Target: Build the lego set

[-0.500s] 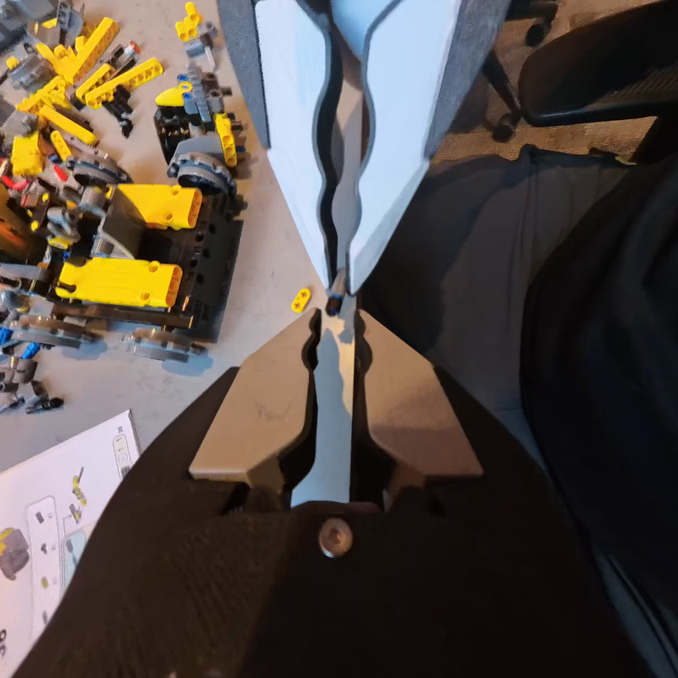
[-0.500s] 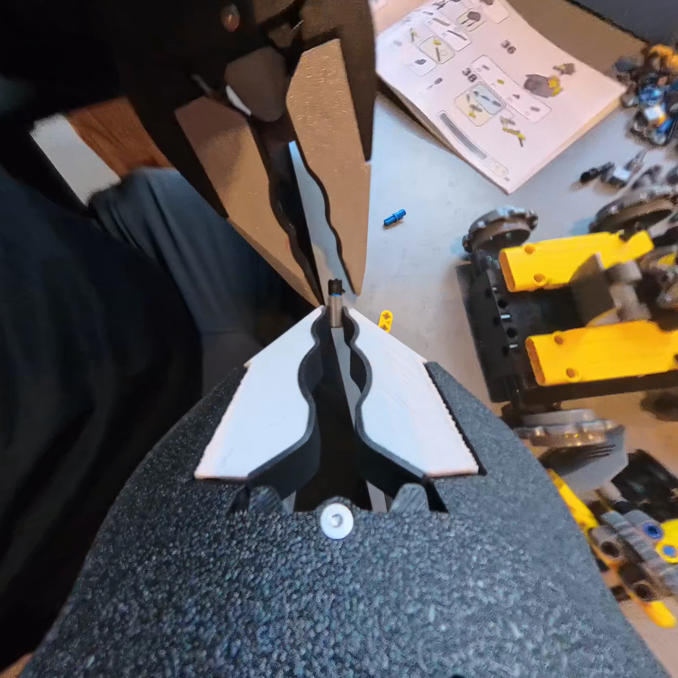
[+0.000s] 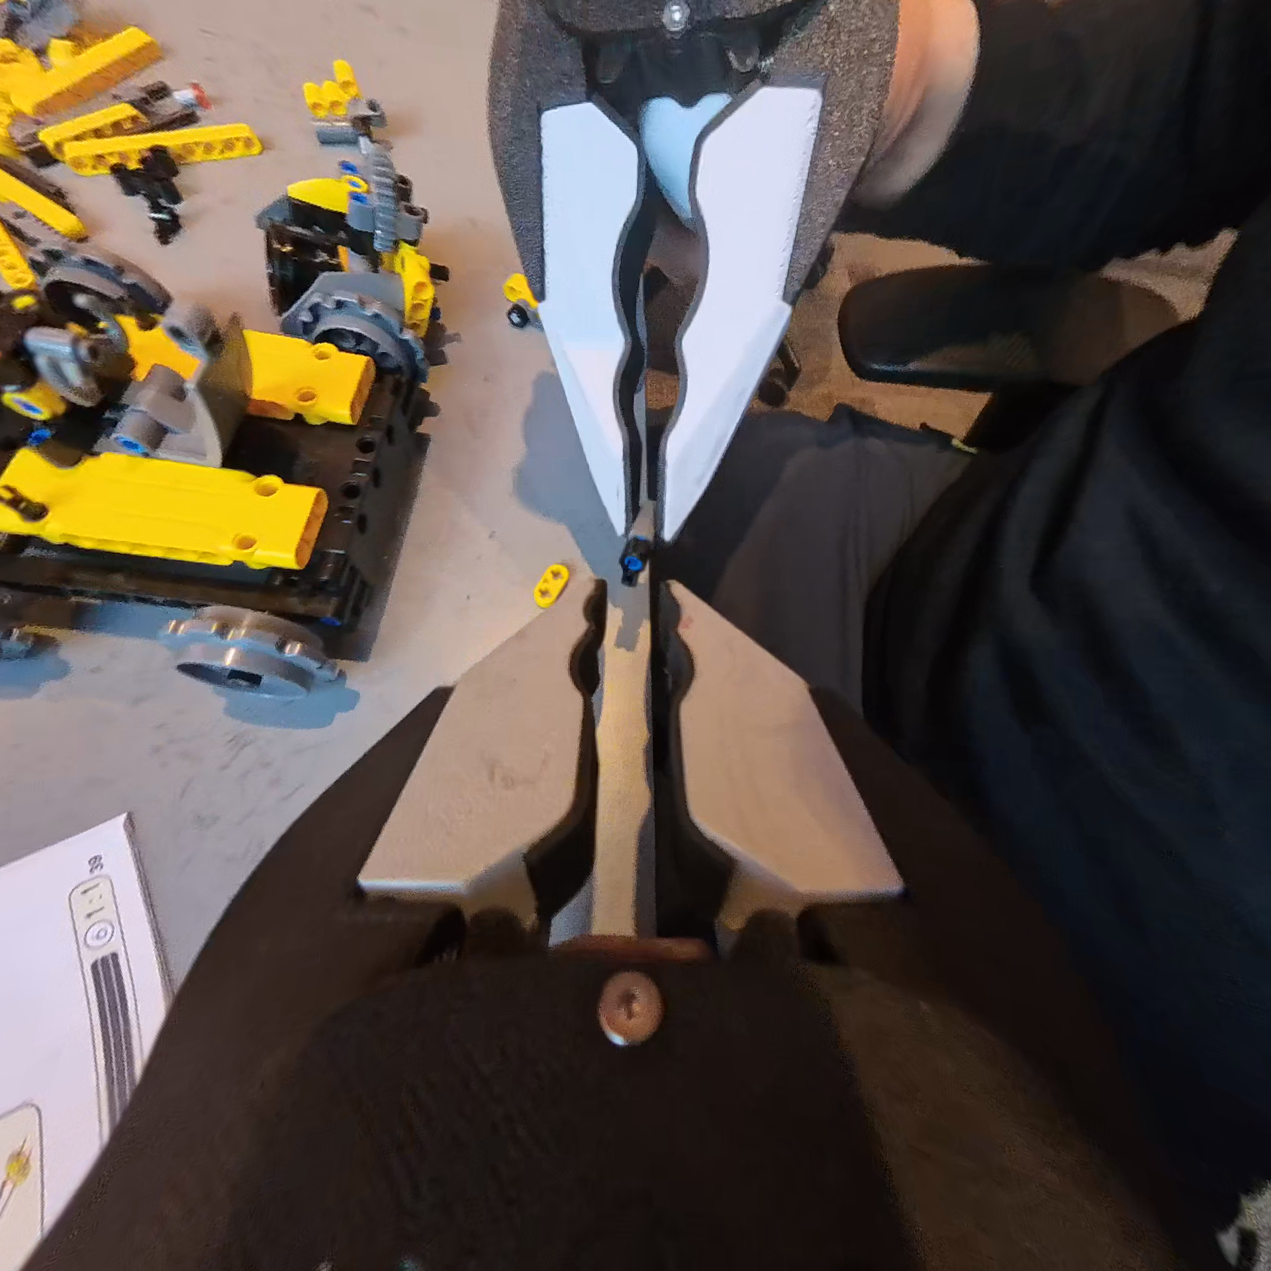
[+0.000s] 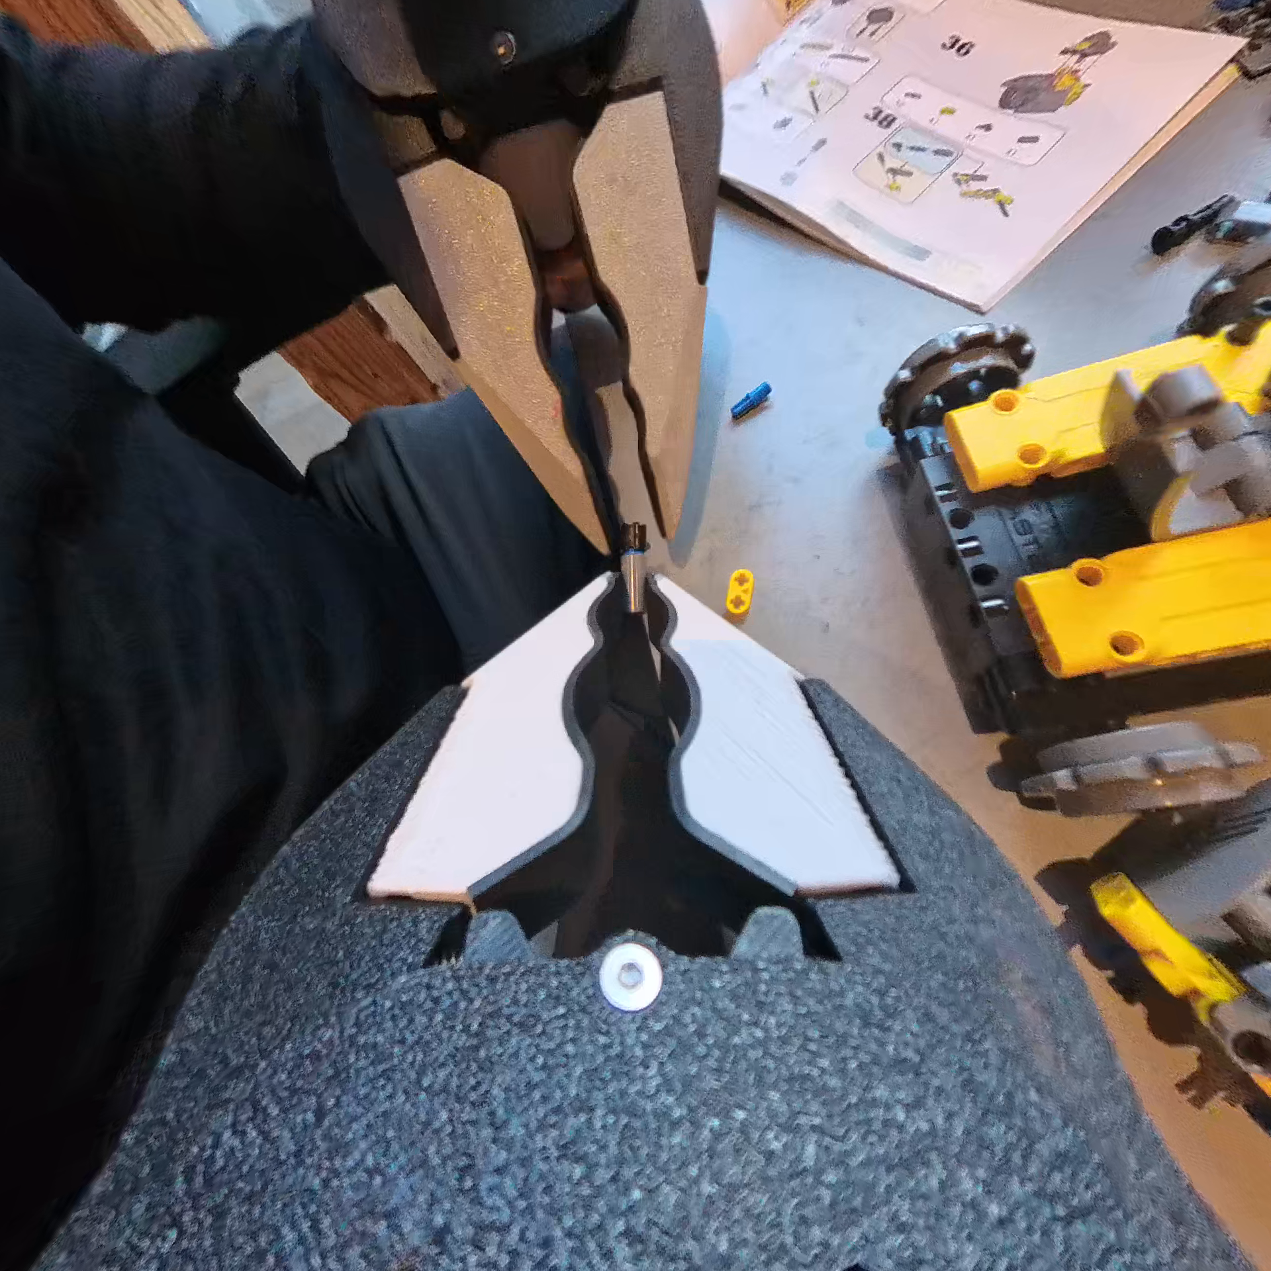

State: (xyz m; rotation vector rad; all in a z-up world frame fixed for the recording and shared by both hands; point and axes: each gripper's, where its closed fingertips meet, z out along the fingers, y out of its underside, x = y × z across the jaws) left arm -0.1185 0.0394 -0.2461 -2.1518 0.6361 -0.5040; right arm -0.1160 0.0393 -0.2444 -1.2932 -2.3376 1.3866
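Just off the table's near edge, over a person's dark-clad lap, the two hand-held grippers are meeting tip to tip. Beyond them the grey table (image 3: 481, 722) is carrying a half-built yellow and black model vehicle (image 4: 1135, 605), to the right of the right gripper's fingers, and an open instruction booklet (image 4: 963, 137) is lying farther out, beside the left gripper. The right gripper (image 4: 633, 579) is pinching a small grey sleeve (image 4: 633, 588) at the very tips of its white fingers, and a black pin (image 4: 634, 533) with a blue band is sticking out of the sleeve's far end. The left gripper (image 3: 629, 590) is facing it with a narrow gap between its tan fingers; the pin is sitting right at that gap, and no clamping is showing. A blue peg (image 4: 751, 399) and a little yellow link (image 4: 739, 590) are lying loose on the table just to the right. The sleeve looks light, rigid and smooth, so likely to twist or pop out; gripping across its round body, squarely, seems safest.
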